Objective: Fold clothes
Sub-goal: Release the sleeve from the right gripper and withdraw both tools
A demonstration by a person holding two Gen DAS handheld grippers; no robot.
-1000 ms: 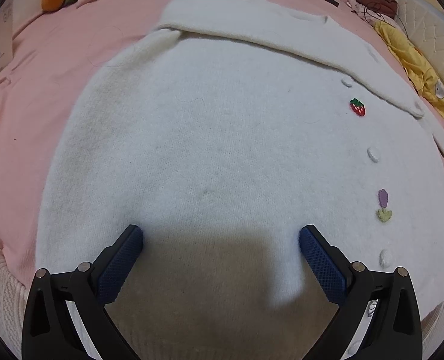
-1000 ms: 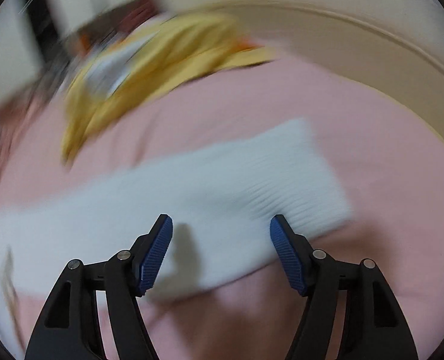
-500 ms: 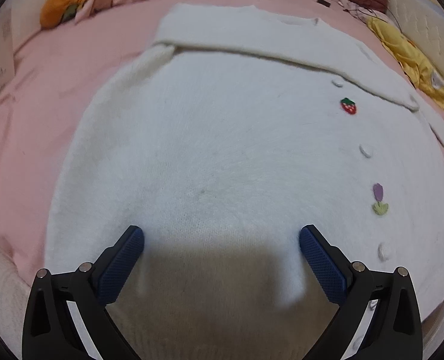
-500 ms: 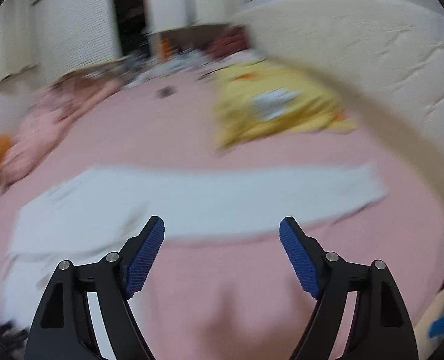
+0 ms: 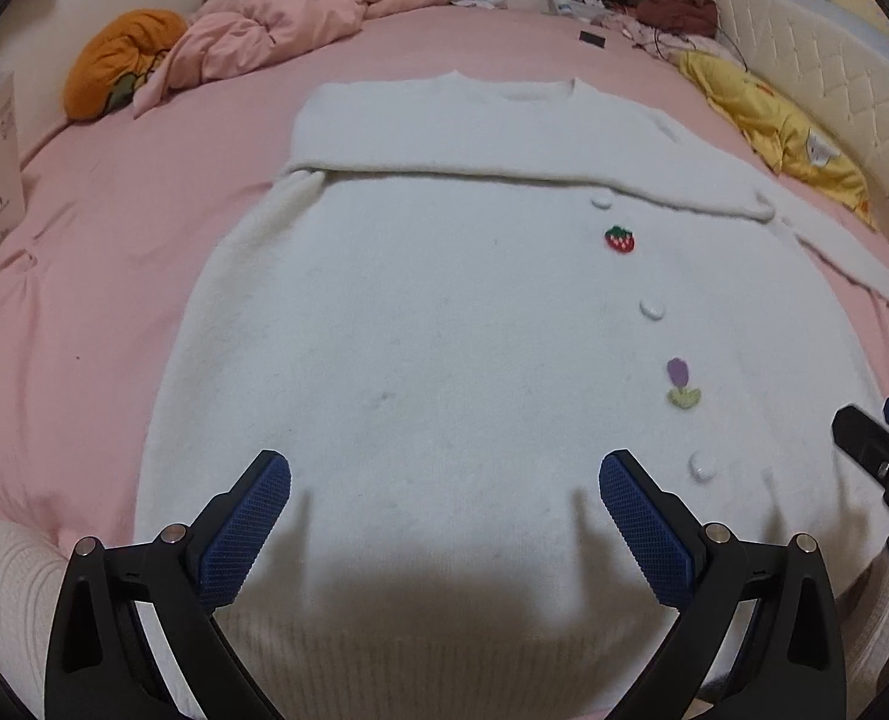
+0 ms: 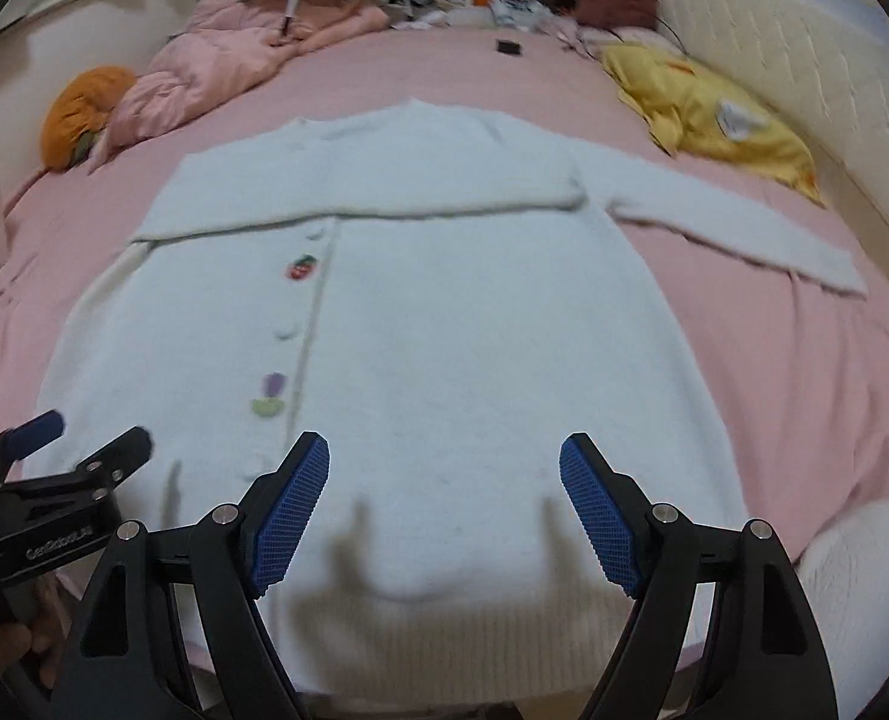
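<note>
Lying flat on the bed (image 5: 114, 276) with its long axis running near to far, the cardigan (image 5: 444, 330) is presenting its hem directly under the left gripper (image 5: 444, 516) and right gripper (image 6: 444, 498), both spread wide and holding nothing.

Open pink bed around a flat white cardigan (image 6: 444, 312).
I see bare sheet (image 6: 804, 372) either side of it; yellow cloth (image 6: 708, 114) and pink duvet (image 6: 216, 72) crowd beyond its collar.

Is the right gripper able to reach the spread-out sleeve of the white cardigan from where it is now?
Probably yes. The right gripper is open and holds nothing, above the hem of the white cardigan. The sleeve lies flat on the pink bedsheet to its right, with nothing lying between them.
</note>
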